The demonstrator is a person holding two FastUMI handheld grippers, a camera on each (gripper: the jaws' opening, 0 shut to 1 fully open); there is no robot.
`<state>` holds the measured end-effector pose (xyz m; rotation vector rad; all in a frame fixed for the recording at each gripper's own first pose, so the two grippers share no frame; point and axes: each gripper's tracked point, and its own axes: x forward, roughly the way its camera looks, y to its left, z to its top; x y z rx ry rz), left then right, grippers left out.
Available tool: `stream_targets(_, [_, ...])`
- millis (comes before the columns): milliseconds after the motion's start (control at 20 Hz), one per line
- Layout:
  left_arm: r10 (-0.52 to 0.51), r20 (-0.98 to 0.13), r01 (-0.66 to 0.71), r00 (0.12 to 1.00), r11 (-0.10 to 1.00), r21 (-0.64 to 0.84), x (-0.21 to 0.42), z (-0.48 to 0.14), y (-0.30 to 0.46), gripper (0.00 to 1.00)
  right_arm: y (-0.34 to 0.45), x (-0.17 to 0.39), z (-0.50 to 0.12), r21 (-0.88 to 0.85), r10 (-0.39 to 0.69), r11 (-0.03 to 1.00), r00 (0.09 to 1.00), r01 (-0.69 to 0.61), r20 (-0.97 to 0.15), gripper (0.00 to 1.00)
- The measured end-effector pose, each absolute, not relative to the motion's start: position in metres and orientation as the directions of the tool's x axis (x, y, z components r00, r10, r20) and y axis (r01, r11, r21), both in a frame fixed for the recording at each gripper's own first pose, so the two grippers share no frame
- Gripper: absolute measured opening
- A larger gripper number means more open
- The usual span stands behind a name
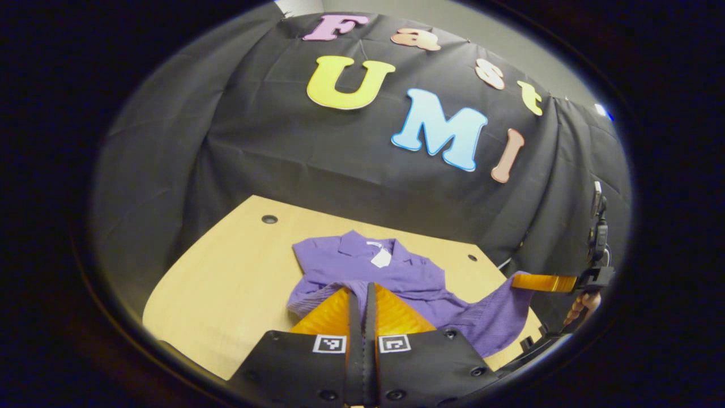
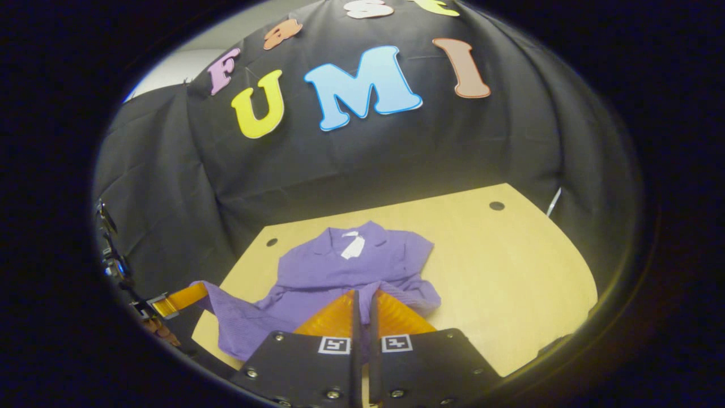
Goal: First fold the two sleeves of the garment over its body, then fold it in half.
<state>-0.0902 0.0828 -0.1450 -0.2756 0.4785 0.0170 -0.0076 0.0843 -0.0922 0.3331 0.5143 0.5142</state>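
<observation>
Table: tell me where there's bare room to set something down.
On the table, bare wood lies between the purple shirt and the edge beyond the right gripper; likewise beyond the left gripper. The middle and near edge are crowded.

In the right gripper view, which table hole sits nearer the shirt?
The hole at the view's left, just off the shirt's shoulder; the other hole lies well apart on bare table.

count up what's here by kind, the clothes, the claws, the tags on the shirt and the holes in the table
Shirts: 1, purple, on the table.
Claws: 2, left claw and right claw, each closed on a bottom corner of the shirt.
Tags: 1, white, at the collar.
Table holes: 2.
Total: 6.
</observation>
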Motion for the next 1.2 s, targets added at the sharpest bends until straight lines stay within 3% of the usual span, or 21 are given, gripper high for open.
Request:
stream_targets(550, [0.055,-0.391,-0.143,0.919,0.969,-0.200,0.057,-0.119,0.105,0.06,0.104,0.134,-0.066,0.509,0.622,0.744,0.727,-0.433,-0.291,0.05])
stream_targets(1200, [0.148,-0.345,-0.180,0.927,0.982,-0.063,0.201,-0.168,0.142,0.06,0.121,0.274,-0.095,0.516,0.541,0.780,0.795,-0.353,-0.274,0.05])
